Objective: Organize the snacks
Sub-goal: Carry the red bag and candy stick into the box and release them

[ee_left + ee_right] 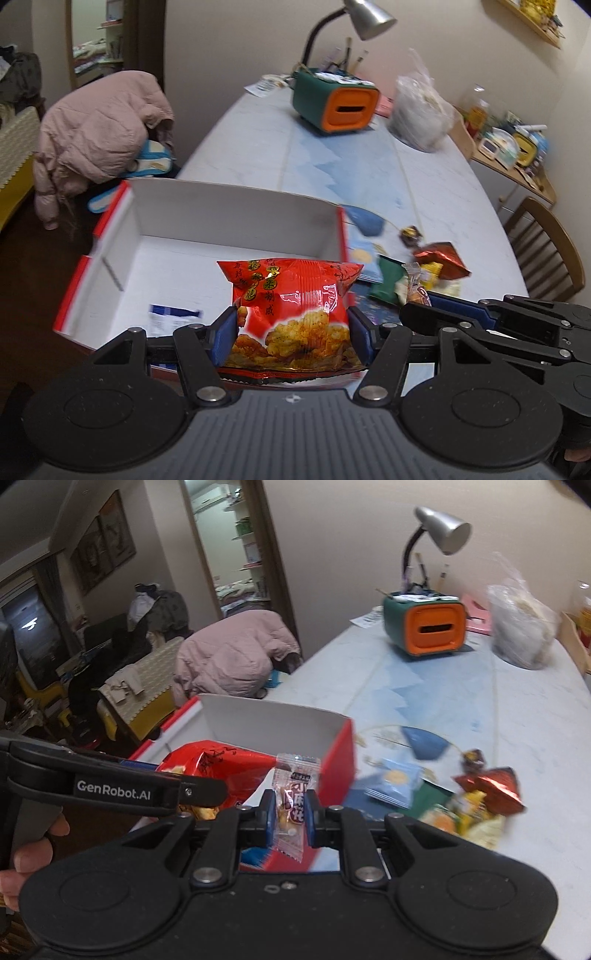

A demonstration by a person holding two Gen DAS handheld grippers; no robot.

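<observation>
My left gripper is shut on a red snack bag with crisp pictures, held over the near part of a red box with a white inside. My right gripper is shut on a small clear-wrapped candy just above the box's right front corner. The right gripper shows at the right of the left wrist view with the candy. The left gripper's arm and the red bag show at the left of the right wrist view. Loose snacks lie on the table right of the box.
A green and orange holder, a desk lamp and a clear plastic bag stand at the table's far end. A pink jacket hangs over a chair on the left. A wooden chair stands at the right. A blue bowl lies behind the snacks.
</observation>
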